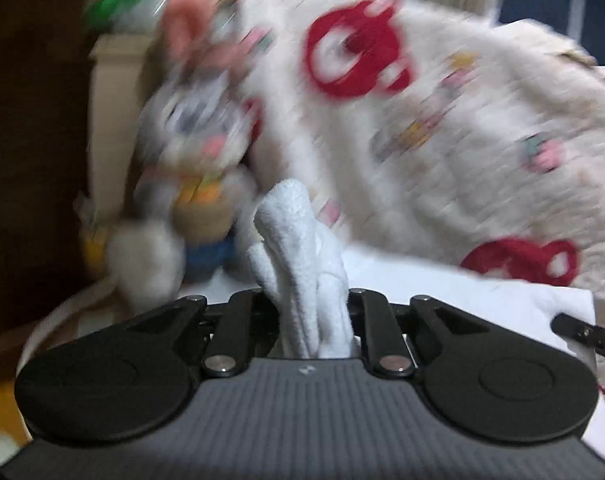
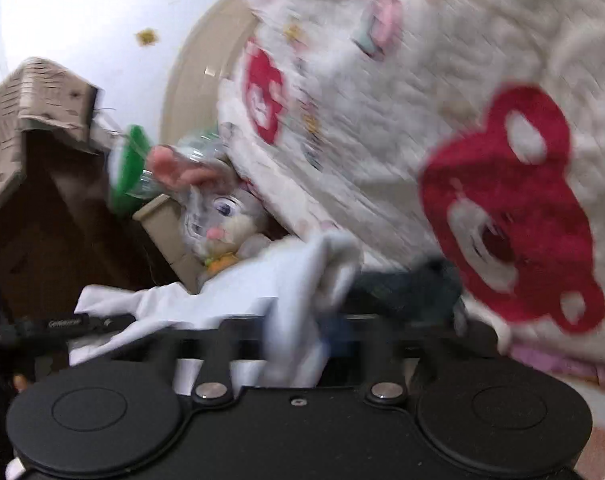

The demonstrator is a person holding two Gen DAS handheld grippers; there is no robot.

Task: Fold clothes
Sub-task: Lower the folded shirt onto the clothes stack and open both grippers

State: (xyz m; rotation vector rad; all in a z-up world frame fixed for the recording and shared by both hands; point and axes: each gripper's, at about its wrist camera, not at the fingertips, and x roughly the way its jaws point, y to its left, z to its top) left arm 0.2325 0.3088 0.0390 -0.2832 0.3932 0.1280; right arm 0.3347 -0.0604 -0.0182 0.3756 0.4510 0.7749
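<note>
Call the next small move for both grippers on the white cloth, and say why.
Probably draw the two grippers apart to stretch the cloth flat before folding. The left gripper is shut on a bunched fluffy white cloth, and the right gripper pinches white fabric that sags crumpled toward the other gripper. The blanket with red bears and the plush rabbit crowd close behind, so keep it short.

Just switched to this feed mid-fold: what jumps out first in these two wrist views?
The big cream blanket with red bear faces fills the upper right of both views, blurred. Left of it sits a grey plush rabbit with pink ears, beside a cardboard box. In the foreground, white cloth is bunched between the jaws of the left gripper and the right gripper.
</note>
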